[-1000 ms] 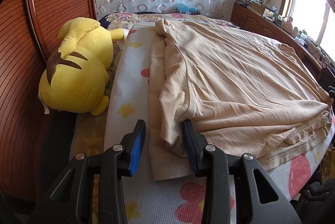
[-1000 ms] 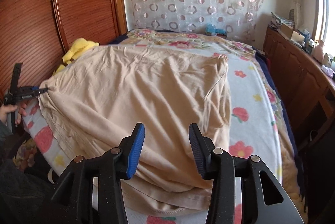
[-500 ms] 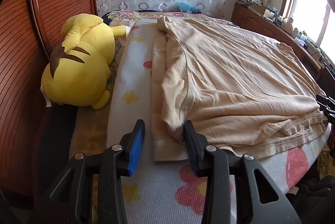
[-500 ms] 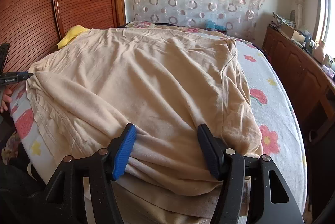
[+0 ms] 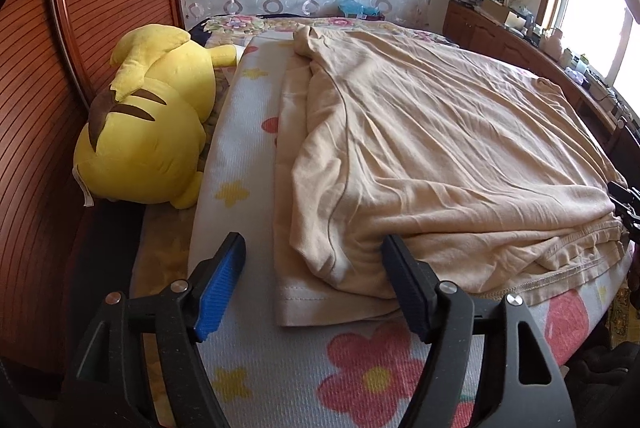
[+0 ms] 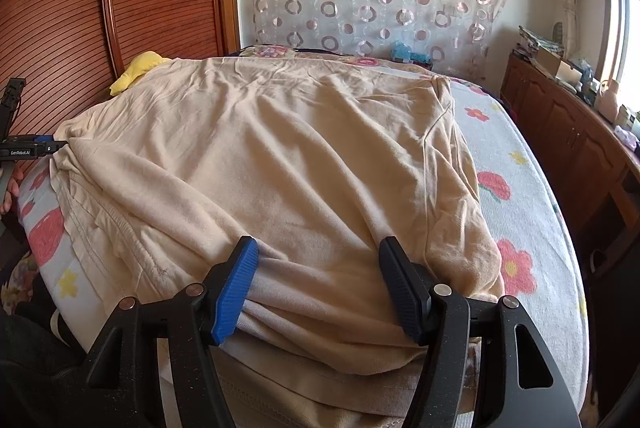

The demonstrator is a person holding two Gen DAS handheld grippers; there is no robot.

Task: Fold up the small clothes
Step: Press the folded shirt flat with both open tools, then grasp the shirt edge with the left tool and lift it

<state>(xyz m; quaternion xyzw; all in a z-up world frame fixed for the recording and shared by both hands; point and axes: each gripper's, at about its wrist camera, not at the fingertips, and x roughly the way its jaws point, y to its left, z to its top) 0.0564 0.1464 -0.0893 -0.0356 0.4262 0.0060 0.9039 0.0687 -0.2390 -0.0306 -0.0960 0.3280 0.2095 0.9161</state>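
Beige T-shirt (image 5: 440, 148), light, limp knit, best gripped at hem corners; left gripper (image 5: 312, 284) and right gripper (image 6: 318, 286) spread wide, clamping nothing.

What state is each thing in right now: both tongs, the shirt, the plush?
Left tongs: open, fabric edge between the fingers.
Right tongs: open, straddling bunched cloth.
Beige cotton T-shirt: spread flat, sleeve folded in, wrinkled.
Yellow plush toy: lying beside the shirt, apart.

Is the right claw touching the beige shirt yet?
Touching. The right wrist view shows the right claw open, its blue pad pressed into the beige shirt bunched between the jaws.
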